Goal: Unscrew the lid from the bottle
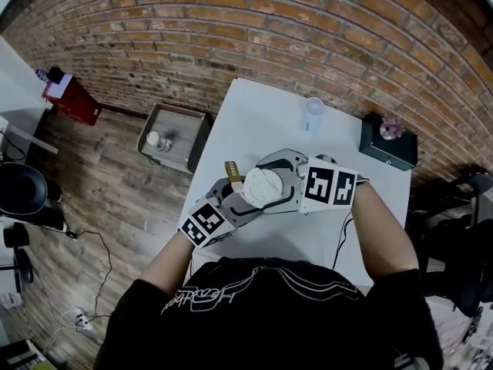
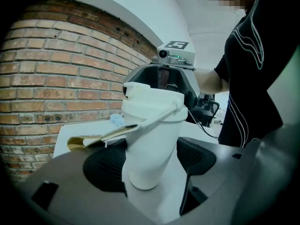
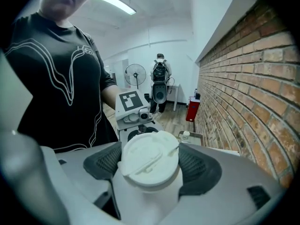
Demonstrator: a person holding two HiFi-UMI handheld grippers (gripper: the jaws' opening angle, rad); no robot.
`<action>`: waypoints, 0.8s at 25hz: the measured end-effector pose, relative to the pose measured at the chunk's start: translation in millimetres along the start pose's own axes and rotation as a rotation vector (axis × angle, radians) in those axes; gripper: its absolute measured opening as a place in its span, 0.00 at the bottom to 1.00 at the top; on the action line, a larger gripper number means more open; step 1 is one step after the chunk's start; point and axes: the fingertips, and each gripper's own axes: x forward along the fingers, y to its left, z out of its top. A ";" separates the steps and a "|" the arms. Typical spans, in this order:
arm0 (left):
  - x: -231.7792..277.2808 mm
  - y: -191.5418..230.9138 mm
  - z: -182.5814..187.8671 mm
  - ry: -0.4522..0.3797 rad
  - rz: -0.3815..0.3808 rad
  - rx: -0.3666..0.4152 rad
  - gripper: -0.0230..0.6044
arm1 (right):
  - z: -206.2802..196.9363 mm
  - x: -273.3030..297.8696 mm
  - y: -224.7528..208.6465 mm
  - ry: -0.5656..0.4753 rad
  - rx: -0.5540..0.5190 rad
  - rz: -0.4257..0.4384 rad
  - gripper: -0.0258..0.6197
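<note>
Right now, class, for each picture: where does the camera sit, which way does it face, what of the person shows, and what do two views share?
Head view: on the person's head, facing steeply down at the table; forearms and shirt show.
Left gripper view: on the left gripper, looking along its jaws, closed on the bottle, toward the torso.
Right gripper view: on the right gripper, looking along its jaws, closed on the lid; torso at left.
Shared: both gripper views show the bottle from opposite sides.
</note>
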 end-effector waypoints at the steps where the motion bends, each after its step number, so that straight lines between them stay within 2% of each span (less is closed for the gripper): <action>1: -0.2 -0.6 1.6 -0.006 -0.001 -0.003 0.61 | 0.0 0.3 -0.9 0.003 0.012 -0.020 0.62; 2: -0.5 -1.2 2.7 -0.011 -0.001 -0.007 0.61 | 0.4 0.2 -1.8 -0.002 0.028 -0.042 0.67; 6: -1.2 -1.5 3.0 -0.018 -0.001 -0.010 0.61 | 3.0 -5.8 -5.6 -0.097 0.149 -0.155 0.68; 11: -1.3 -1.0 4.1 -0.027 0.004 -0.010 0.61 | 2.3 -14.8 -11.8 -0.195 0.316 -0.407 0.70; 15: -0.3 0.8 0.9 -0.032 0.010 -0.008 0.61 | 4.8 -20.4 -18.6 -0.303 0.504 -0.567 0.73; 20: -0.8 1.1 3.8 -0.042 0.012 -0.011 0.61 | -4.6 -15.5 -22.7 -0.275 0.604 -0.732 0.72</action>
